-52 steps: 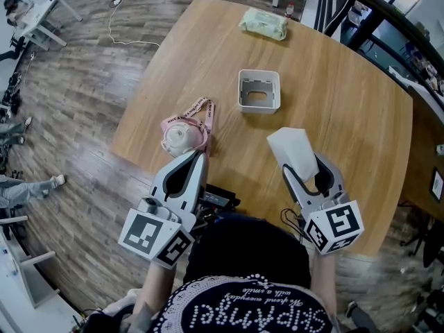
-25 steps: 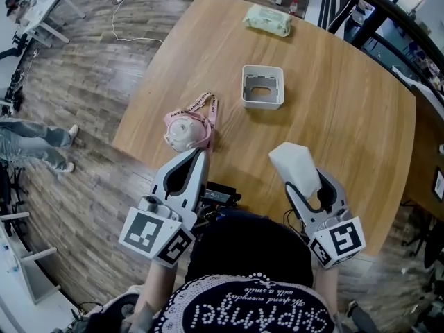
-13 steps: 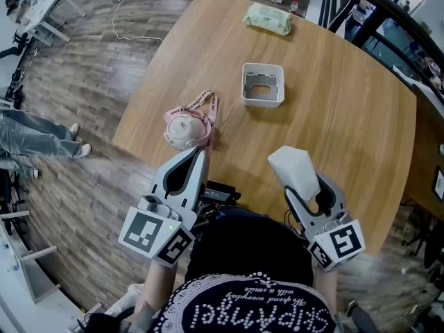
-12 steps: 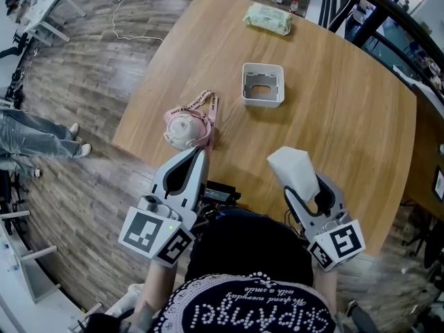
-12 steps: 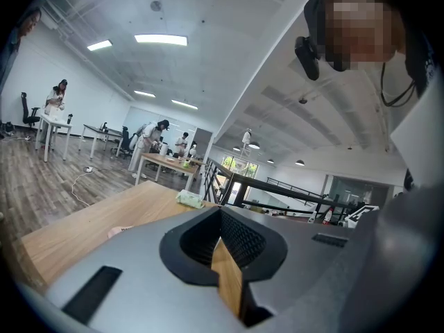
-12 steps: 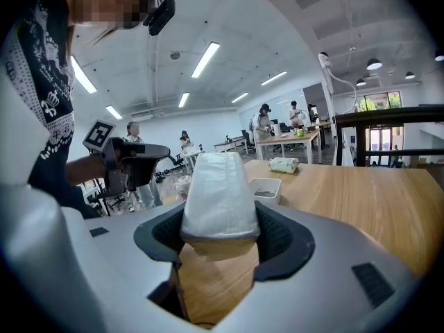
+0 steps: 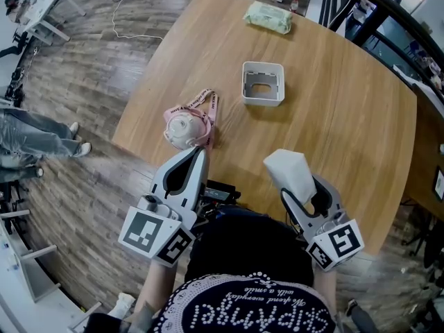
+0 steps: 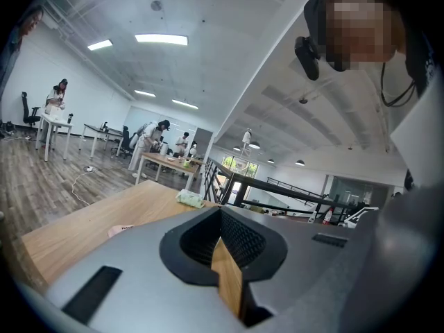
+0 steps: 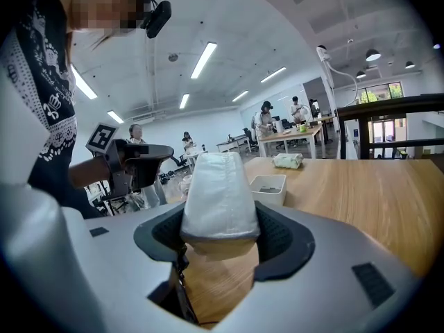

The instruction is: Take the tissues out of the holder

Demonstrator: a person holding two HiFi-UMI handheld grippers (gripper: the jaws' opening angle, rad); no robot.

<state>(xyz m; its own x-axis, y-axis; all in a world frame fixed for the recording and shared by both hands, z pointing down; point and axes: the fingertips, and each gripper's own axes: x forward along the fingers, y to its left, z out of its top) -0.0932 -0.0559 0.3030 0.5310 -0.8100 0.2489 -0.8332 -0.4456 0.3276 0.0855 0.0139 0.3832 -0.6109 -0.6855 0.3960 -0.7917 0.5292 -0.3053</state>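
Note:
My right gripper [image 7: 300, 186] is shut on a white tissue pack [image 7: 291, 171], which sticks out past the jaws above the near part of the wooden table [image 7: 347, 116]. In the right gripper view the tissue pack [image 9: 218, 196] stands wedged between the black pads of the right gripper [image 9: 220, 233]. The white square holder [image 7: 262, 84] stands empty at mid-table, well beyond the pack; the right gripper view also shows this holder [image 9: 268, 184]. My left gripper [image 7: 198, 152] hovers at the table's near edge with its jaws together and nothing in them.
A pink face mask [image 7: 186, 127] with a strap lies just beyond the left gripper. A green wipes pack [image 7: 267, 17] rests at the table's far edge. Dark railings and desks stand to the right, and wooden floor with a cable lies to the left.
The right gripper has shifted slightly left and rolled a little with the tissue pack still in it. The left gripper has kept still.

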